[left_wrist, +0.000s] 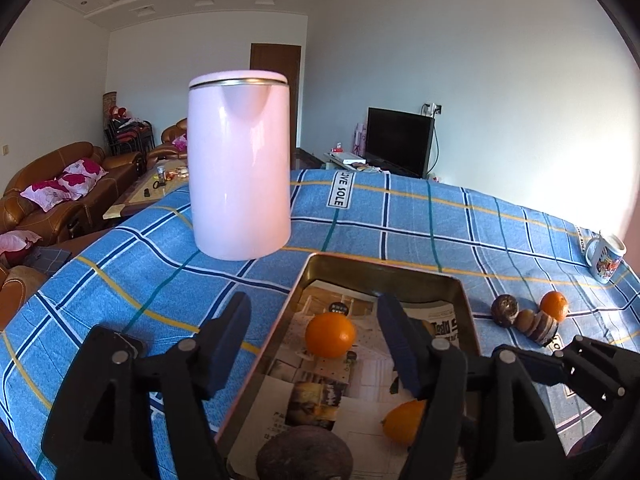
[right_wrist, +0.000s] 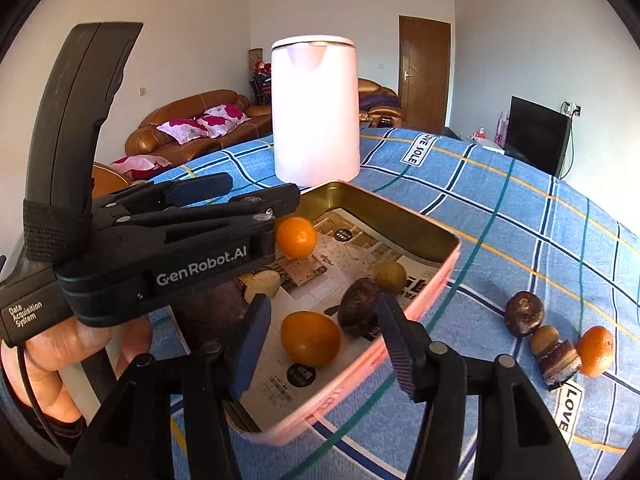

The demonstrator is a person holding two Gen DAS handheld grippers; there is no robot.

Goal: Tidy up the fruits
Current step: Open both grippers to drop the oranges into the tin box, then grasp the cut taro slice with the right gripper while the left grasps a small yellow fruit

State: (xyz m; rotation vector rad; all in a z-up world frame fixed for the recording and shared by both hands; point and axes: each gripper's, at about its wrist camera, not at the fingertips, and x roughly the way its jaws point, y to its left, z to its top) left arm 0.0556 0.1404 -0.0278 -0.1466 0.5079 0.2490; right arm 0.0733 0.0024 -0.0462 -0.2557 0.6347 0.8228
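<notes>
Both your claws stand open and empty over the tray [right_wrist: 436, 276]; the loose fruits [right_wrist: 556, 344] lie right of your right claw [right_wrist: 320, 344], the nearer one.

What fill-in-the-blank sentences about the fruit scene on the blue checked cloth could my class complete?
1. The fruits are being gathered in a rectangular ____ lined with newspaper.
2. The tall pale kettle stands ____ the tray, on the far side.
3. Of the fruit lying on the cloth outside the tray, only ____ is an orange.
4. The mug stands at the cloth's far ____ edge in the left wrist view.

Missing words: tray; behind; one; right
</notes>
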